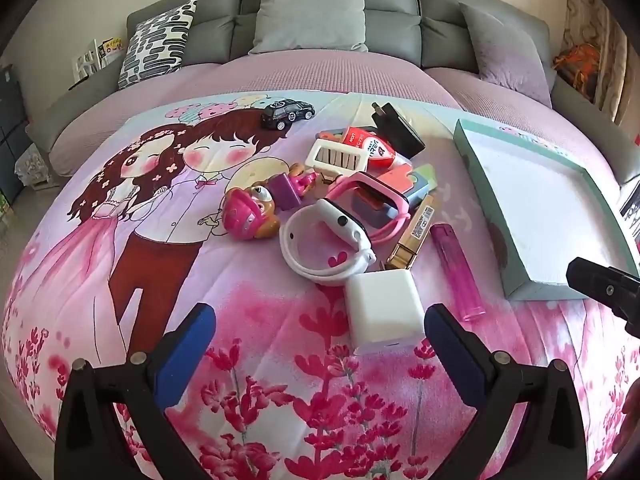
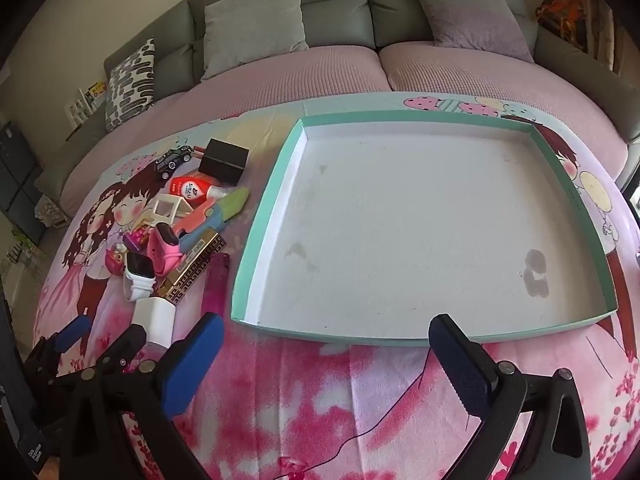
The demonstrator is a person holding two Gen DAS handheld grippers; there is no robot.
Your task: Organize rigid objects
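Cartoon bedspread [image 1: 160,240] below, sofa [image 1: 320,40] behind. Left gripper [image 1: 320,320] spread wide, empty, tilted down, white cube [image 1: 382,308] just ahead between the jaws' line. Right gripper [image 2: 326,344] likewise wide and empty, aimed at the tray [image 2: 260,236]. Pile [image 1: 352,184] left of tray; left hand nearer.

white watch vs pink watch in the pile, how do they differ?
Colour: the white watch has a white case and strap; the pink watch is pink all over.
Position: the white watch lies nearer the left gripper, just behind the white cube; the pink watch sits further back.
Support: the white watch rests mostly on the blanket, the pink watch on other items.
Shared: both have dark screens, looped straps, and are outside the tray.
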